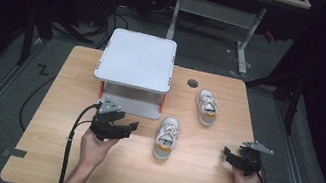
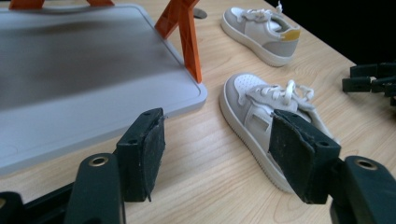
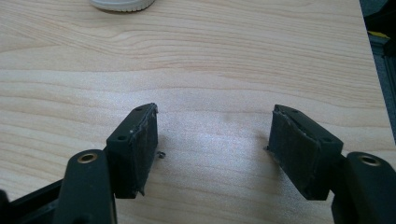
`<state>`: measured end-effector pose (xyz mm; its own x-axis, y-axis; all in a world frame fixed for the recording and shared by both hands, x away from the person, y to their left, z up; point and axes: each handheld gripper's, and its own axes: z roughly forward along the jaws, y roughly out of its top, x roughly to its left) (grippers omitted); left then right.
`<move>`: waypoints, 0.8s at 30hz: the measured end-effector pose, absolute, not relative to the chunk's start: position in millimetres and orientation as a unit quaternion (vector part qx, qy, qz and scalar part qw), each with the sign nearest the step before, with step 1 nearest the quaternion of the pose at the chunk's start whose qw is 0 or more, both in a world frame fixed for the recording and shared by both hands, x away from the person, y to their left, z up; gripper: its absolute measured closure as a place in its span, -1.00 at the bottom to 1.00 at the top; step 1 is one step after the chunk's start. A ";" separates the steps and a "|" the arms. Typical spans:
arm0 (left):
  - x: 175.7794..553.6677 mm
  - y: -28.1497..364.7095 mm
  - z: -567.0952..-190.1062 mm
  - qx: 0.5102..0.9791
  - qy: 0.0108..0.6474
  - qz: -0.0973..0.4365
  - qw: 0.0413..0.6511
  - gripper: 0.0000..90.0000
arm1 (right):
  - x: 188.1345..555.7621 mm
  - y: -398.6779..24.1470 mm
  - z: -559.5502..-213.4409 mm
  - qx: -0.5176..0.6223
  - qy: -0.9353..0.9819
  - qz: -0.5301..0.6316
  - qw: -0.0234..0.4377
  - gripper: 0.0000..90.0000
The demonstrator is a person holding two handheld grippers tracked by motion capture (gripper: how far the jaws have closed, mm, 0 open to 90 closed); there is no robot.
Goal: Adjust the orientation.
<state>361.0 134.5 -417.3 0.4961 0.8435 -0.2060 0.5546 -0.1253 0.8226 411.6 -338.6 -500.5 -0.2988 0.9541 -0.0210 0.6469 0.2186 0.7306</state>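
Two small grey-and-white shoes with yellow heel patches lie on the wooden table (image 1: 186,177). The near shoe (image 1: 166,138) (image 2: 261,109) sits at the table's middle, and the far shoe (image 1: 206,107) (image 2: 261,28) lies behind it to the right. My left gripper (image 1: 128,128) (image 2: 217,123) is open, just left of the near shoe, with nothing between its jaws. My right gripper (image 1: 227,154) (image 3: 215,114) is open over bare wood near the table's right edge, well right of the near shoe. A white shoe sole (image 3: 121,3) peeks in at the top of the right gripper view.
A white two-level stand (image 1: 137,59) with orange legs (image 2: 184,37) stands at the back left of centre, its lower tray (image 2: 84,70) close behind my left gripper. A round hole (image 1: 193,83) lies in the tabletop beside it. Dark floor surrounds the table.
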 end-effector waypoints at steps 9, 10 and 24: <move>357.0 143.3 -428.7 0.727 0.493 0.157 0.451 -0.19 | 411.7 -338.7 -500.5 0.539 0.742 0.315 0.244 -0.27; 356.8 144.7 -429.7 0.728 0.494 0.157 0.448 -0.19 | 411.7 -338.7 -500.5 0.539 0.742 0.315 0.244 -0.27; 355.8 157.8 -454.0 0.724 0.520 0.156 0.425 -0.19 | 411.6 -338.6 -500.5 0.537 0.743 0.317 0.244 -0.22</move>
